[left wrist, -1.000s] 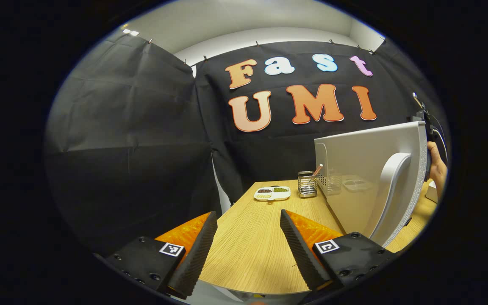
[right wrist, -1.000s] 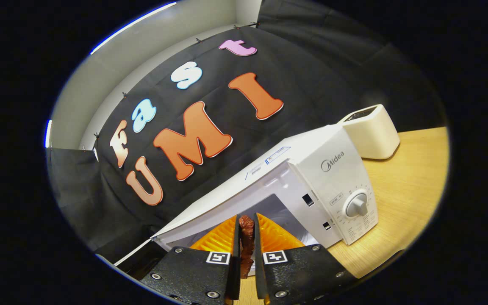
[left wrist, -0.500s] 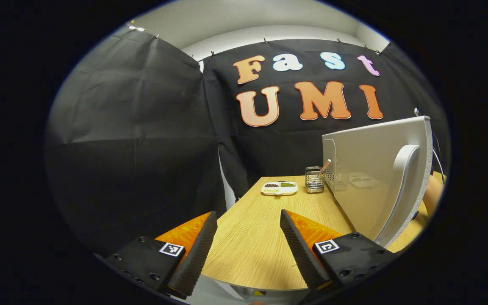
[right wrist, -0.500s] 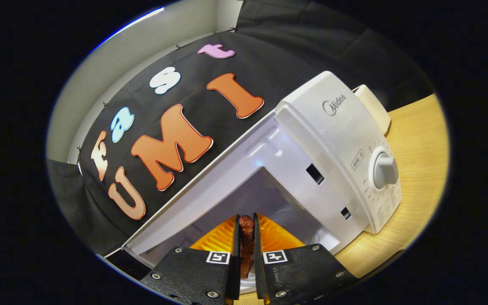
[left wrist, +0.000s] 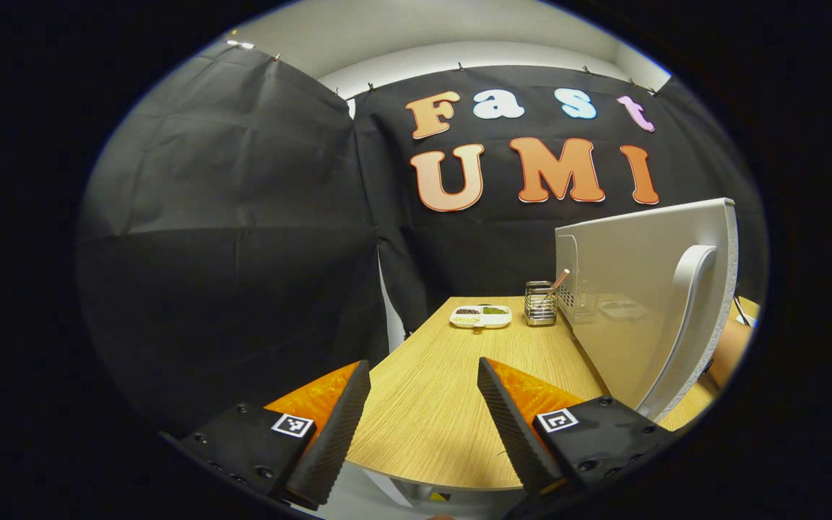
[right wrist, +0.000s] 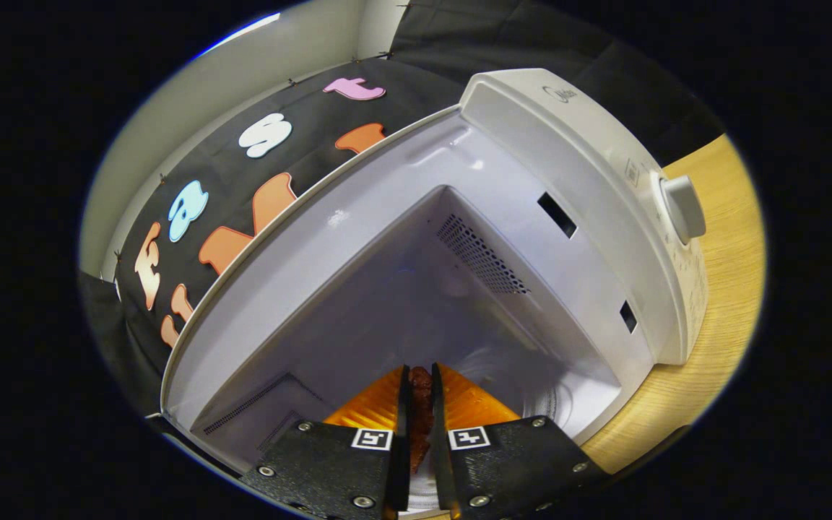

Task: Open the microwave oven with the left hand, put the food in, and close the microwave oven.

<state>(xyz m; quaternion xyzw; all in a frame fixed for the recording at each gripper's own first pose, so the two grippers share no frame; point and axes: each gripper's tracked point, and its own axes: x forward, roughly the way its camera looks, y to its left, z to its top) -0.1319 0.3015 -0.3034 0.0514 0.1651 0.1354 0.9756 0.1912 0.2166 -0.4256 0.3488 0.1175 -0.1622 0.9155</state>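
In the right gripper view the white microwave (right wrist: 589,173) stands open, and its pale cavity (right wrist: 401,310) looms close ahead. My right gripper (right wrist: 418,393) is shut on a dark reddish-brown piece of food (right wrist: 420,412), its tips at the mouth of the cavity above the glass turntable (right wrist: 531,390). In the left gripper view the swung-out microwave door (left wrist: 640,303) with its curved white handle (left wrist: 679,325) stands at the right. My left gripper (left wrist: 423,404) is open with nothing between its fingers, over the front of the wooden table (left wrist: 445,390) and left of the door.
A white divided dish (left wrist: 481,315) with small foods and a wire utensil holder (left wrist: 541,303) sit at the table's far end. A person's hand (left wrist: 730,347) shows past the door's edge. The control dial (right wrist: 683,209) faces right, with wooden tabletop (right wrist: 719,318) beyond it.
My right gripper has carried the food forward toward the open cavity, which now looms much larger. The left gripper has drawn slightly back and stays open.
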